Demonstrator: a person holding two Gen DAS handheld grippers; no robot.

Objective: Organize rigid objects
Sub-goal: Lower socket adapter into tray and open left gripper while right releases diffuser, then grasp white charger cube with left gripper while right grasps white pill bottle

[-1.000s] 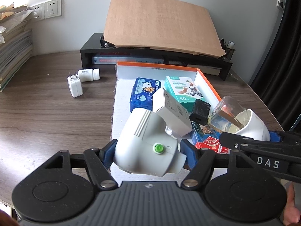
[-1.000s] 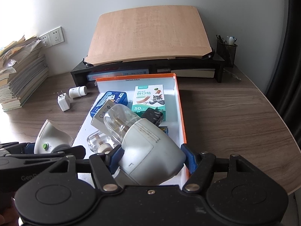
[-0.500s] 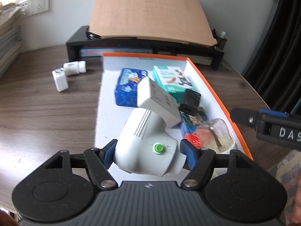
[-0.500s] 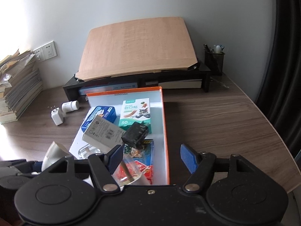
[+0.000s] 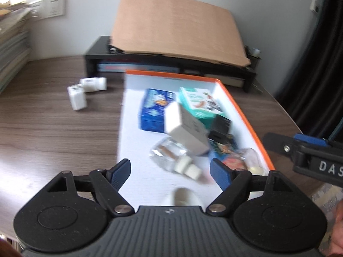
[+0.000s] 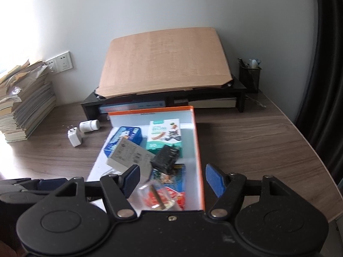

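Note:
An orange-rimmed white box (image 5: 246, 115) (image 6: 197, 141) lies on the desk and holds a blue tin (image 5: 157, 109), a teal carton (image 5: 199, 101) (image 6: 165, 137), a grey-white carton (image 5: 186, 128) (image 6: 130, 156), a black adapter (image 5: 220, 127) (image 6: 166, 159), clear glass bottles (image 5: 169, 156) (image 6: 156, 194) and a red pack (image 6: 171, 196). My left gripper (image 5: 170, 171) is open above the box's near end; a white device (image 5: 184, 197) lies just under it. My right gripper (image 6: 172, 178) is open and empty above the box's near right corner.
A white plug (image 5: 77, 97) (image 6: 74, 138) and a small white bottle (image 5: 94, 84) (image 6: 89, 125) lie on the desk left of the box. A black riser with a brown board (image 6: 163, 68) stands behind. Stacked papers (image 6: 23, 107) sit at far left, a pen cup (image 6: 249, 77) at back right.
My left gripper has opened and let go of the white device, which now lies in the box's near end. My right gripper, open since half a second ago, has lifted and pulled back.

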